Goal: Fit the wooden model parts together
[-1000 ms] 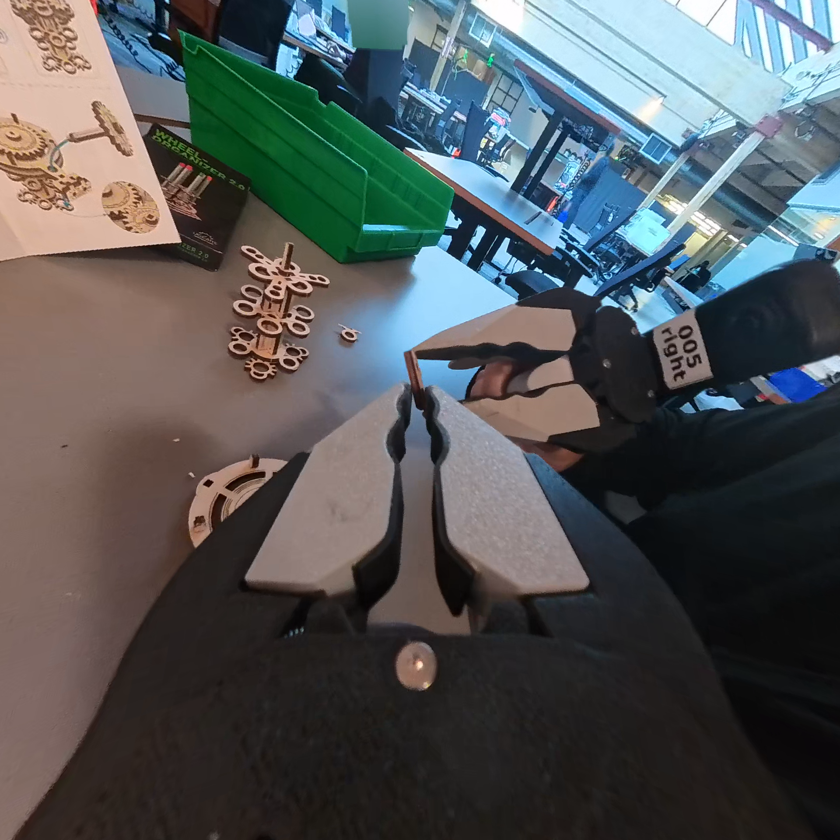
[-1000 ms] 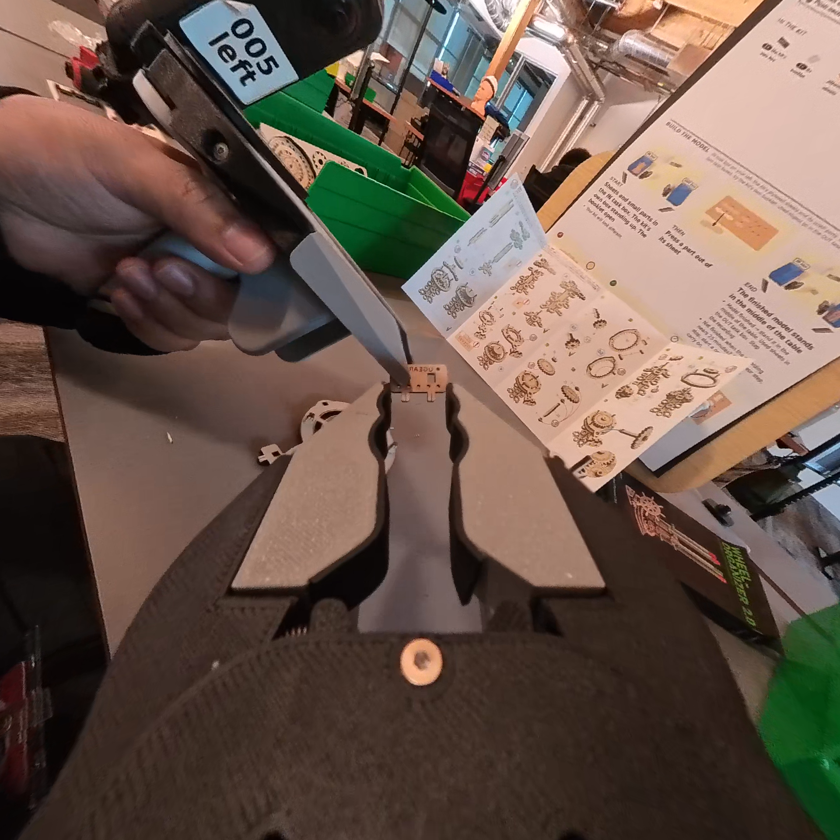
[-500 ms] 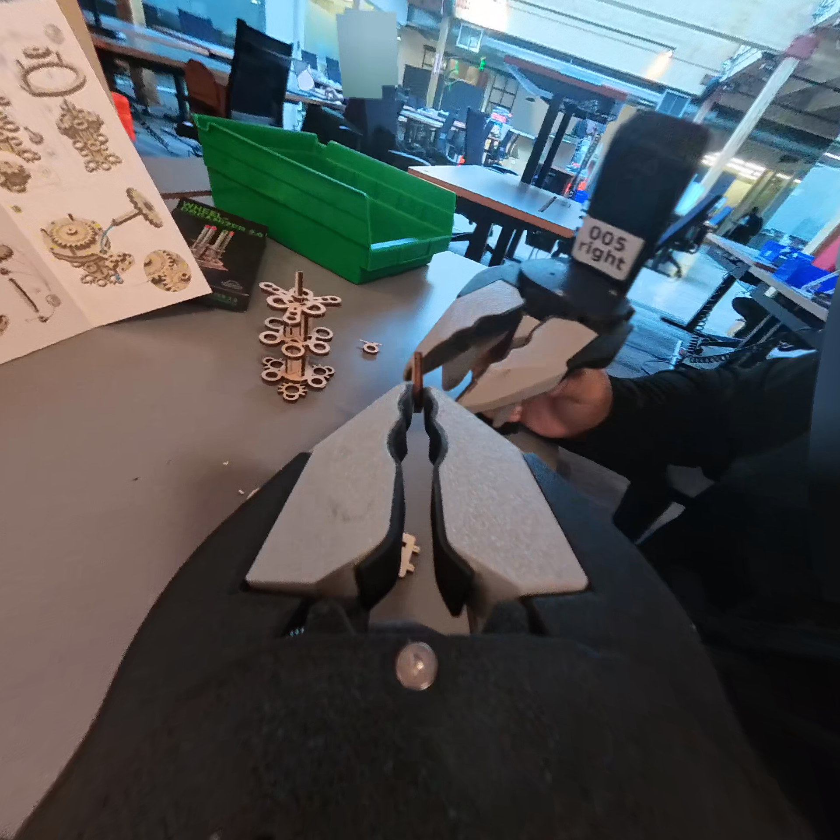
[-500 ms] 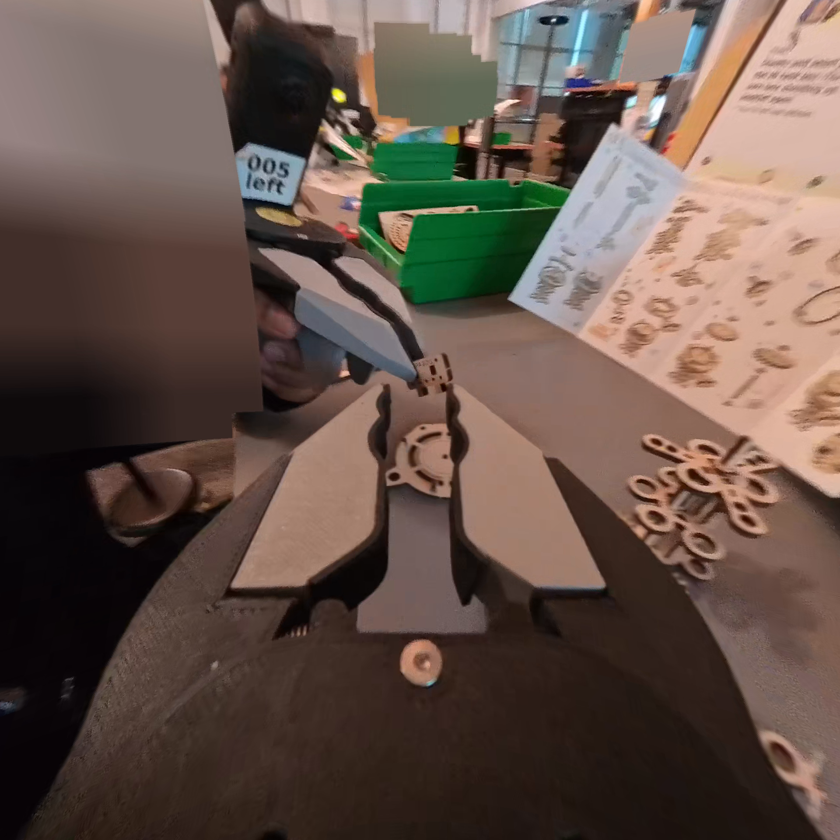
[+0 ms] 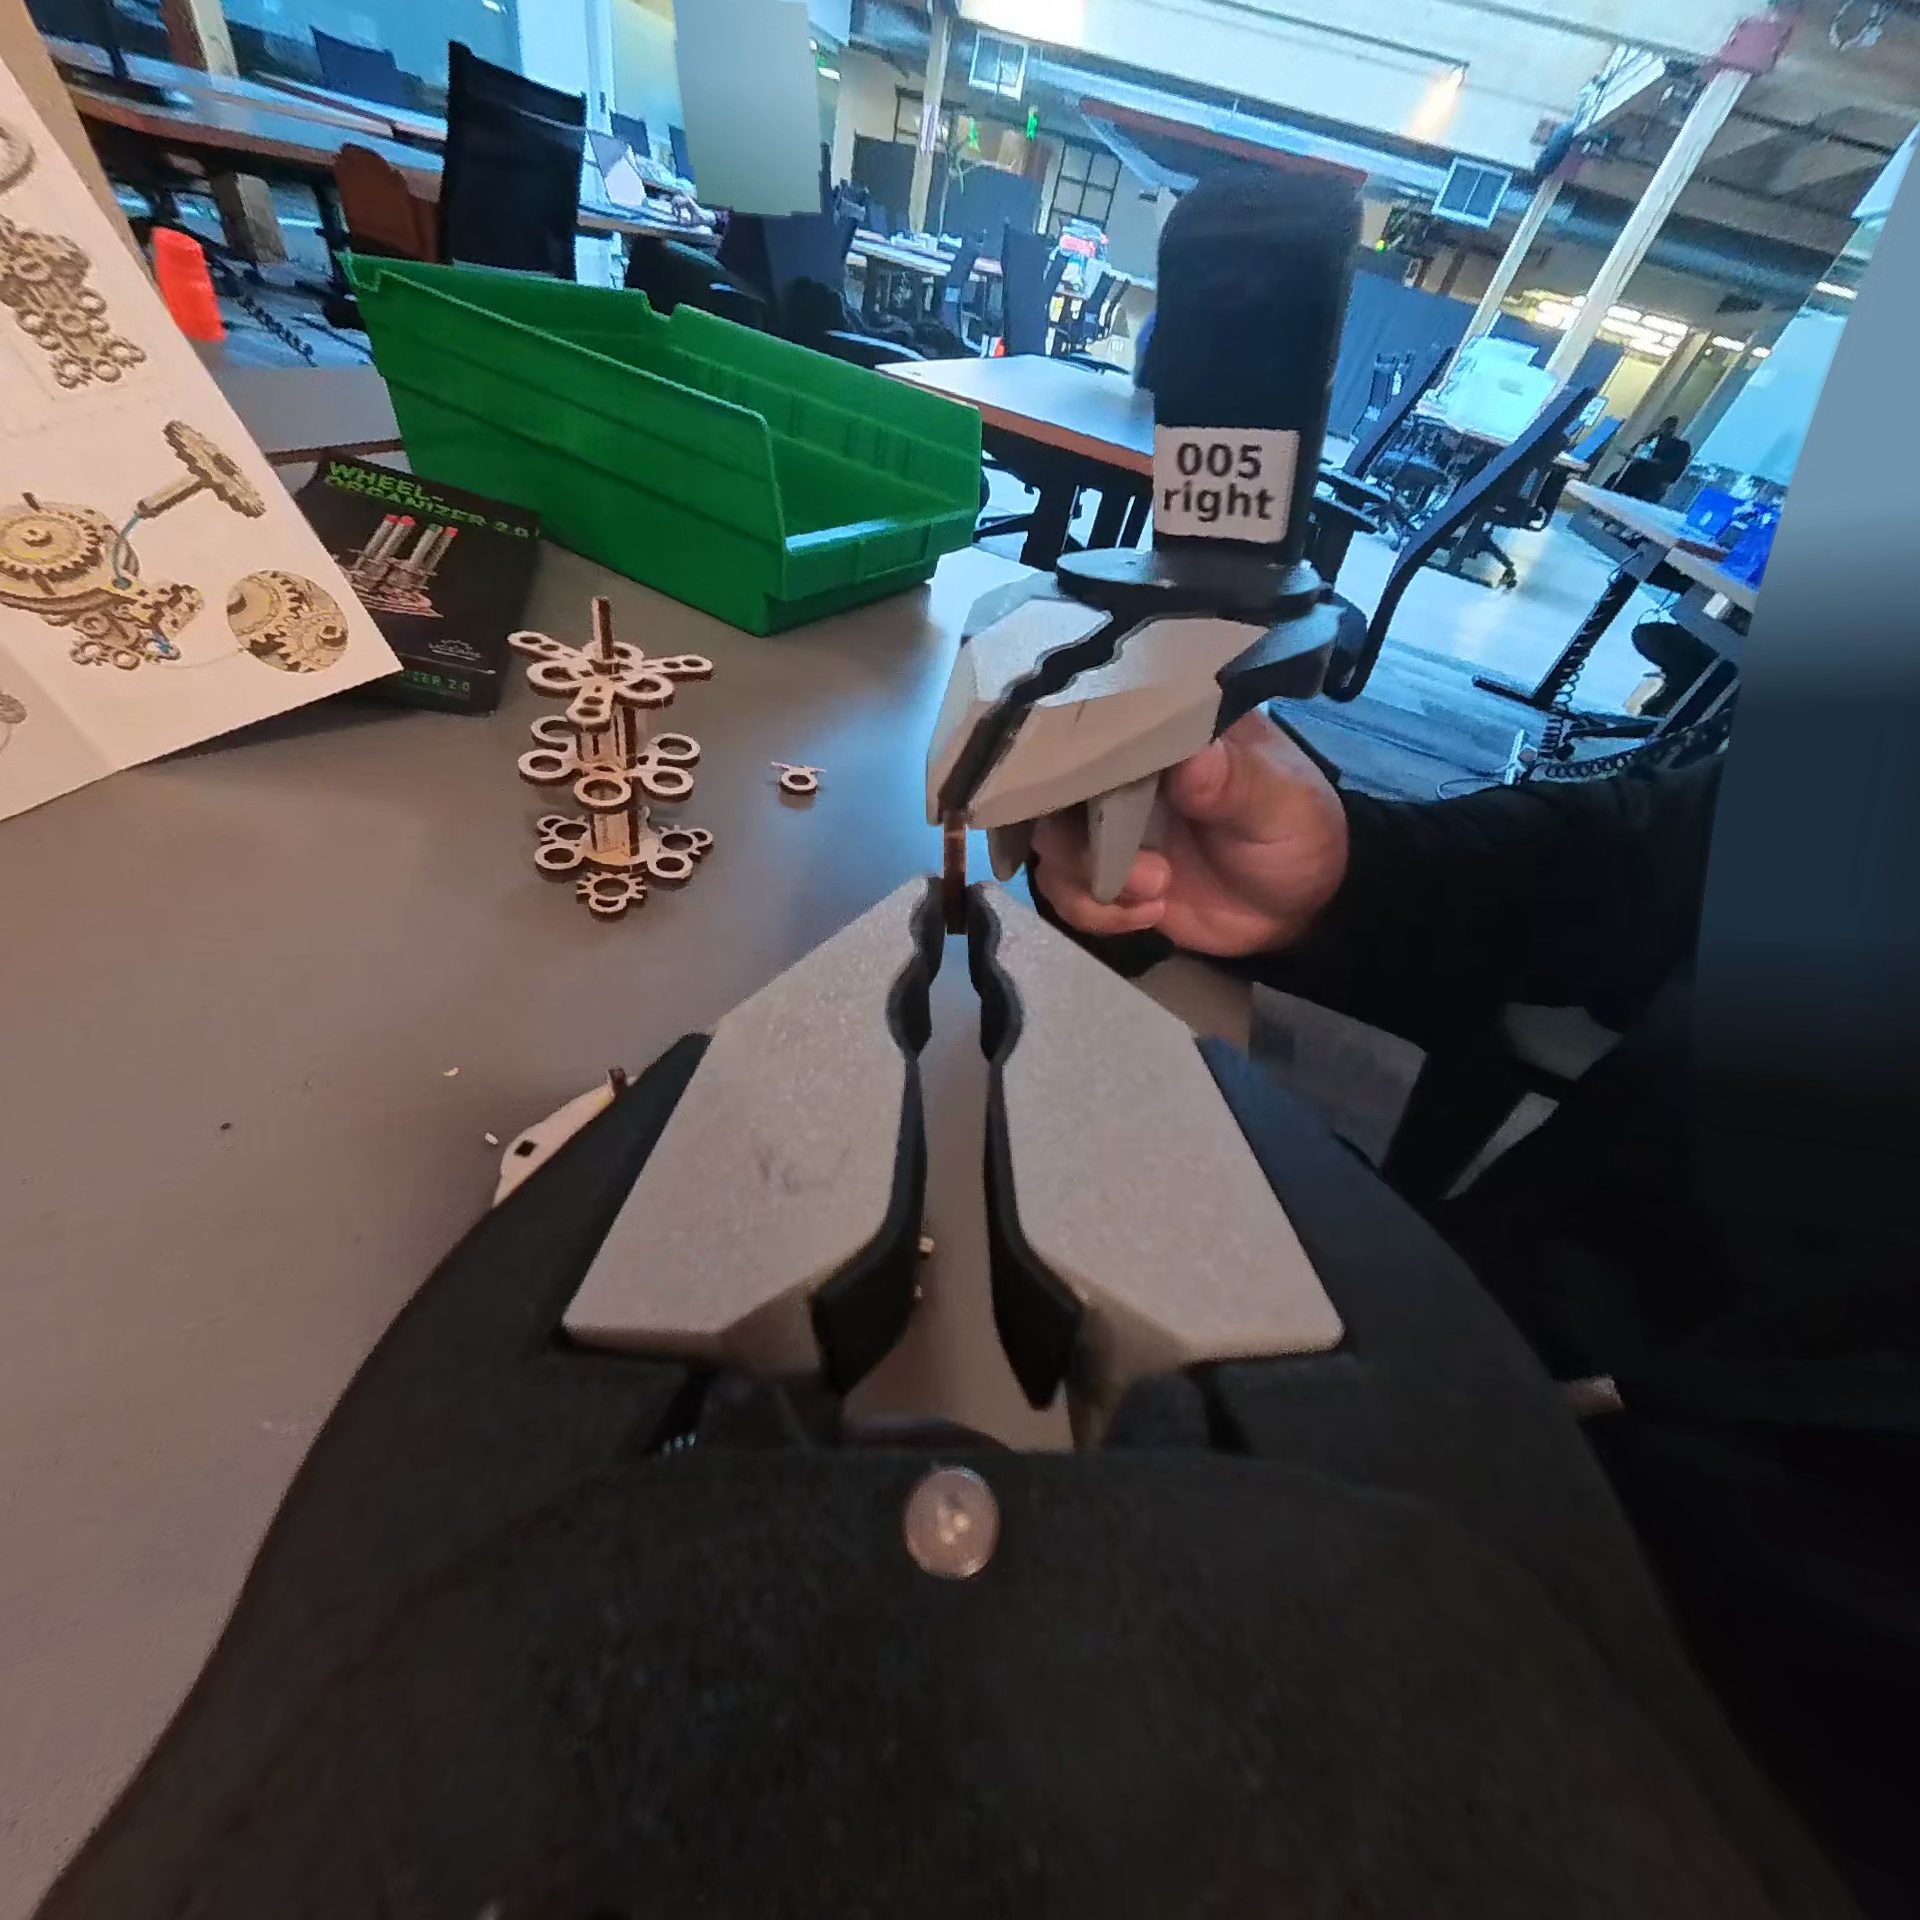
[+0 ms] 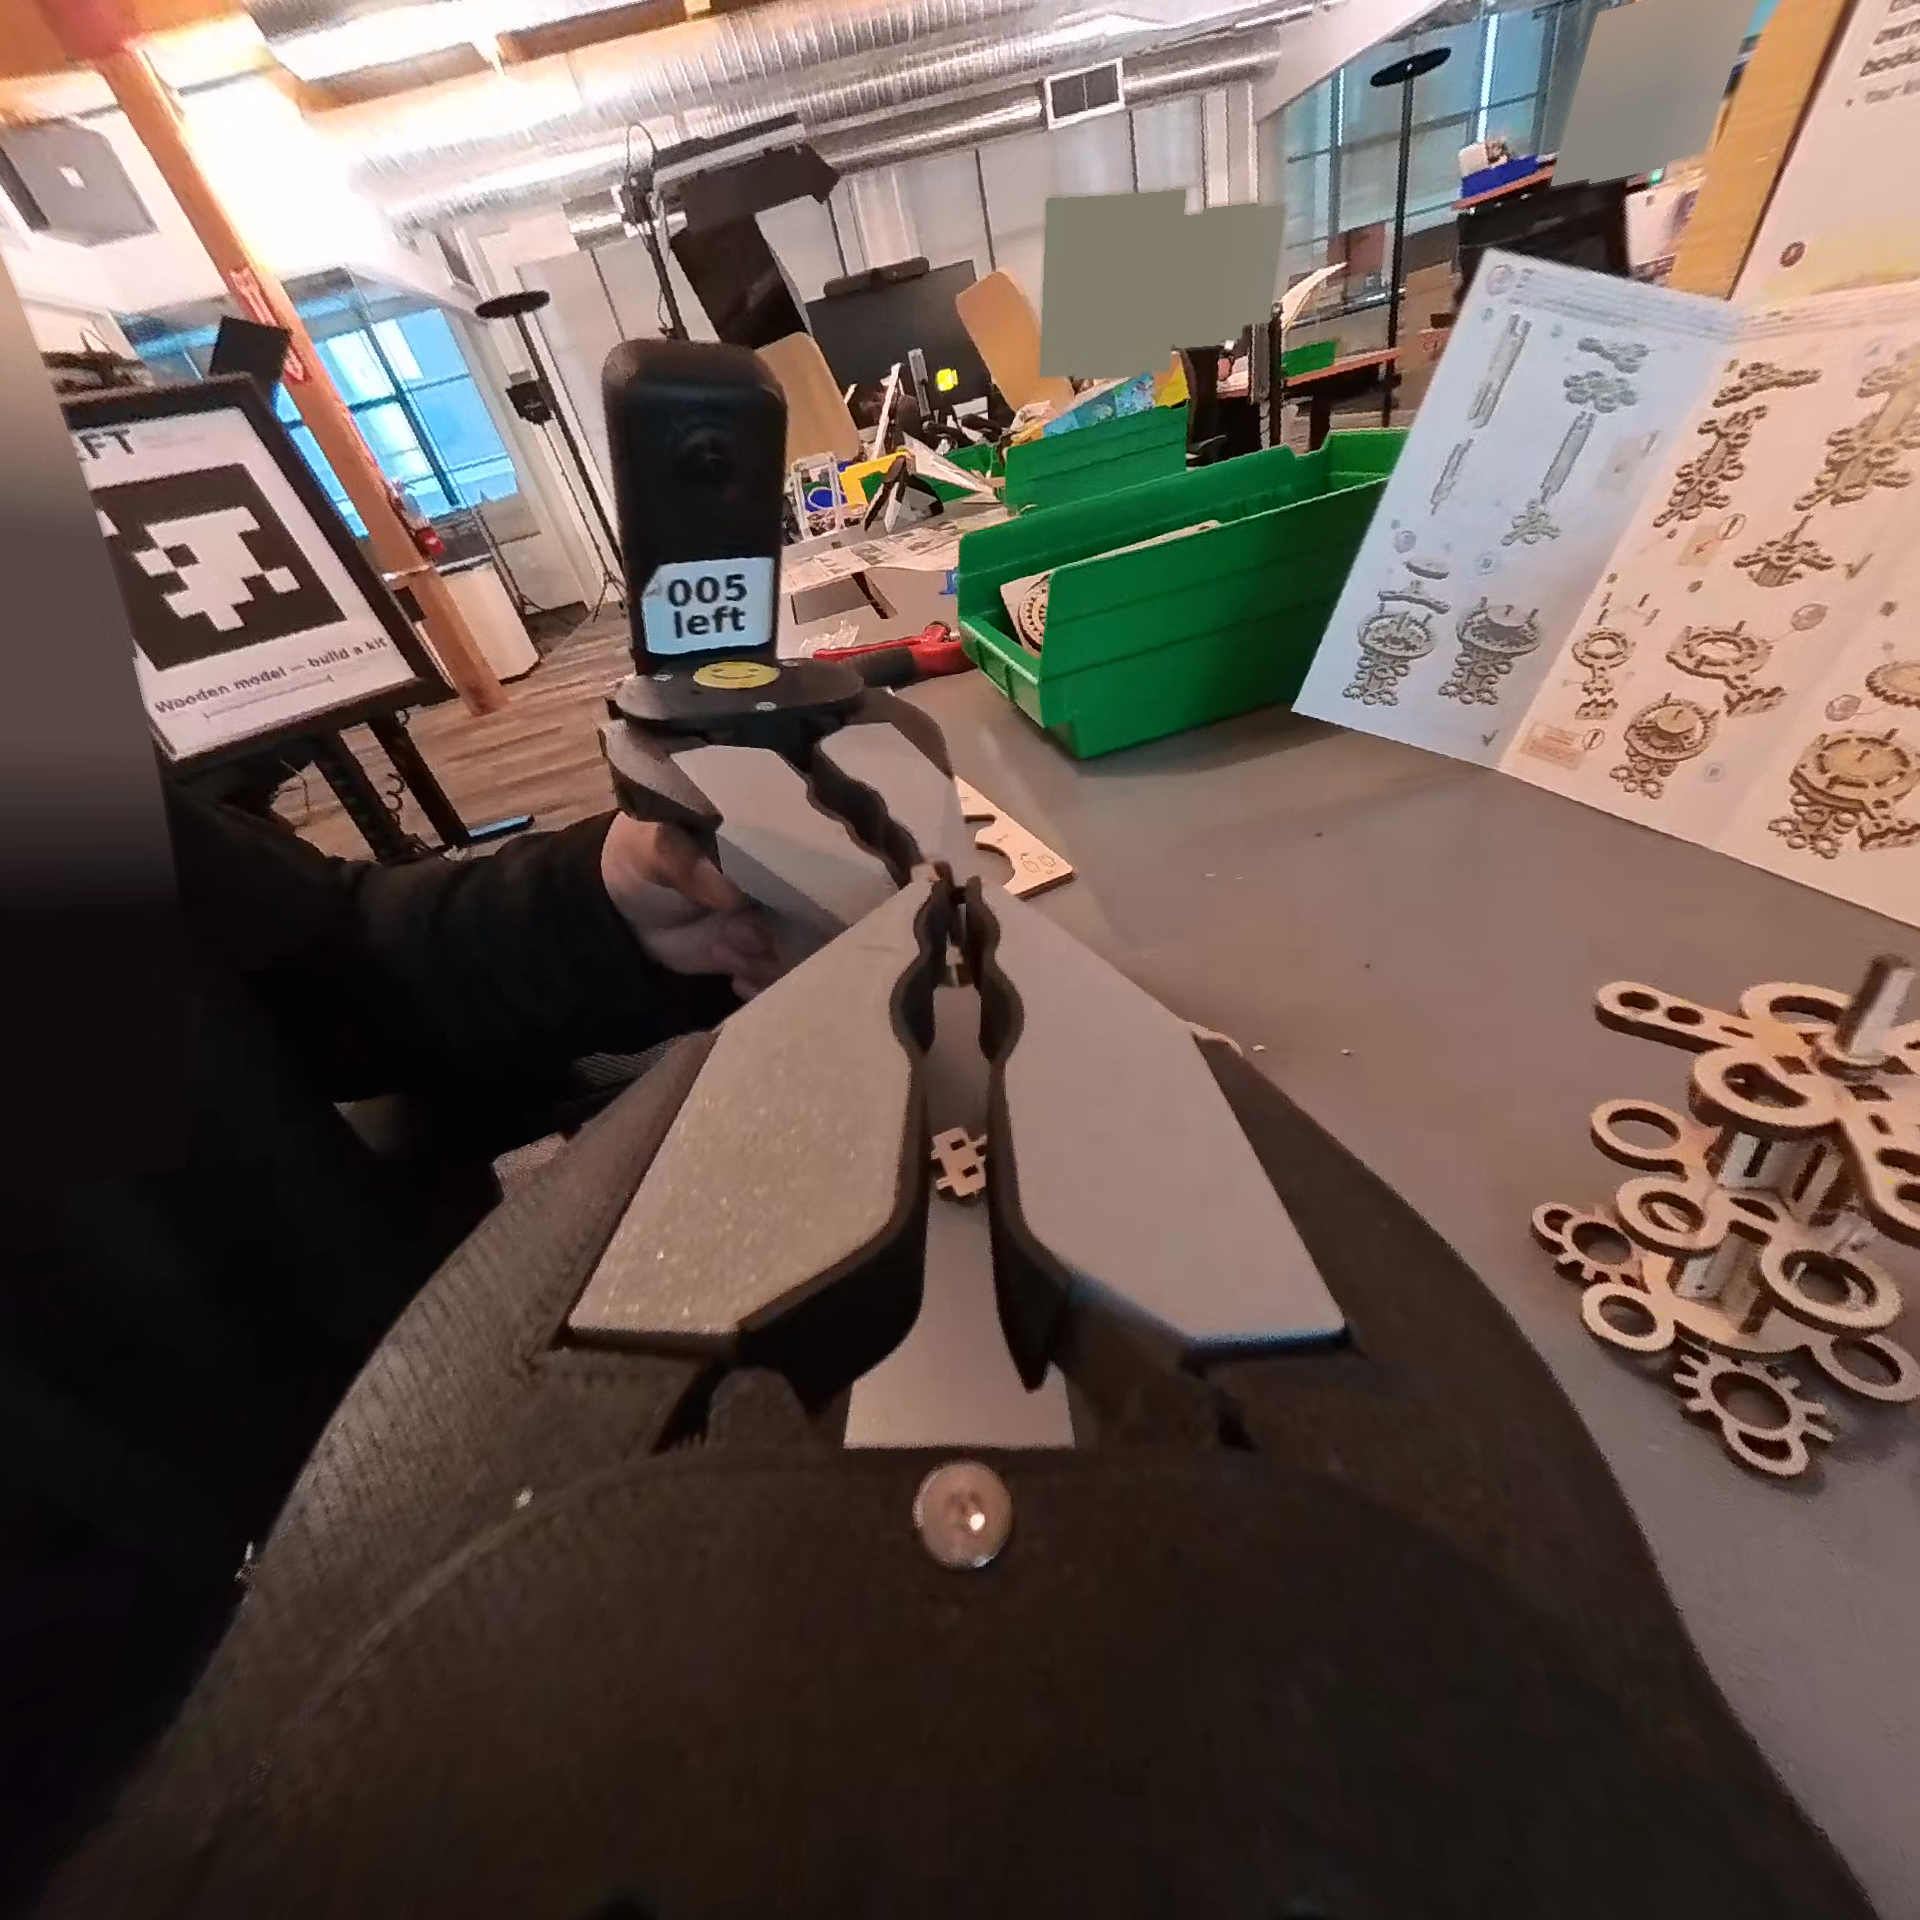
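A small flat wooden piece [image 5: 951, 868] is held edge-on between both grippers above the grey table [image 5: 260, 1039]. My left gripper [image 5: 951, 906] is shut on its lower end. My right gripper [image 5: 951, 819] comes down from above and is shut on its upper end. In the right wrist view my right gripper [image 6: 953, 906] pinches the piece [image 6: 954, 940], and the left gripper [image 6: 935, 871] meets it tip to tip. A tiered wooden model [image 5: 613, 758] of ringed layers on a post stands on the table, and it also shows in the right wrist view [image 6: 1787, 1247].
A round wooden part [image 5: 551, 1132], a small ring piece [image 5: 798, 776], a small notched piece [image 6: 961, 1164] and a flat wooden sheet [image 6: 1013, 852] lie on the table. A green bin [image 5: 665, 447], a black box [image 5: 436, 582] and a propped instruction sheet [image 6: 1662, 623] stand behind. The table edge is close on the person's side. Left and right tips are no more than a few centimetres apart.
My right gripper, open before, has swung upright above the left gripper and closed on the small piece that the left holds. The left gripper has kept its grip.
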`<state>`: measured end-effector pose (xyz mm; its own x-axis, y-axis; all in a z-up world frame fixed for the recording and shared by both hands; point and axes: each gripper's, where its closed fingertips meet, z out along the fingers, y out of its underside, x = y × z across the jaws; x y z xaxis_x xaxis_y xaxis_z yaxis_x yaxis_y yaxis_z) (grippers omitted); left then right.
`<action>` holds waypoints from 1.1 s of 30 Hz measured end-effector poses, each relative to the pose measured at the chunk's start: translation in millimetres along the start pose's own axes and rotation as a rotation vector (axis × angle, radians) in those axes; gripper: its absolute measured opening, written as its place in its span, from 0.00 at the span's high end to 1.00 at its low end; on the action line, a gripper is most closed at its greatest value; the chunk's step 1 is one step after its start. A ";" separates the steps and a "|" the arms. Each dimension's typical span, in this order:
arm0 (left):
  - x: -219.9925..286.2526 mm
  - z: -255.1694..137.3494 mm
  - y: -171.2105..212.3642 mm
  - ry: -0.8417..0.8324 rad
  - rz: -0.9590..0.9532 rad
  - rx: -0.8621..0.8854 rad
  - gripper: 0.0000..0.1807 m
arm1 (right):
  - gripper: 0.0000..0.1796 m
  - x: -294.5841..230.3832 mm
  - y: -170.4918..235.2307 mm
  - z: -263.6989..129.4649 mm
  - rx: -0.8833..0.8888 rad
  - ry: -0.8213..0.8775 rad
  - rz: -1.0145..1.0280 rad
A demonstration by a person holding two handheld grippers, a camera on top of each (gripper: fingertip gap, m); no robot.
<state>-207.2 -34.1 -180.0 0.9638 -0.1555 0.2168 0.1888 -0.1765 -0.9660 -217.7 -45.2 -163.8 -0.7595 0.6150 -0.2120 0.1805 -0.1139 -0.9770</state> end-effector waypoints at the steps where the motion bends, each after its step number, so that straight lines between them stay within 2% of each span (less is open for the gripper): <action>1: 0.2 1.0 1.3 -0.002 0.004 -0.010 1.00 | 1.00 -0.5 0.8 0.7 -0.006 0.002 -0.009; 11: -3.1 0.7 1.3 -0.033 0.002 -0.009 1.00 | 1.00 4.6 -0.4 -2.1 0.001 0.044 -0.027; 15: -19.1 -6.8 -7.1 -0.054 -0.147 0.068 1.00 | 0.96 16.9 -6.5 -9.9 0.047 0.091 0.014; 18: -21.4 -13.7 -17.7 0.033 -0.318 0.173 1.00 | 0.95 16.8 -4.5 -8.6 0.041 0.060 0.063; 21: -20.9 -19.4 -27.2 0.098 -0.397 0.254 1.00 | 0.94 14.8 -2.6 -6.3 0.028 0.048 0.062; 33: 0.5 -8.0 -23.6 0.166 -0.332 0.227 1.00 | 0.98 -3.6 -4.6 -0.7 0.034 -0.052 0.047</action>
<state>-212.6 -37.8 -155.9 0.8039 -0.2841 0.5226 0.5378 -0.0281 -0.8426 -215.4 -46.3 -158.5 -0.7820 0.5675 -0.2576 0.1962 -0.1682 -0.9660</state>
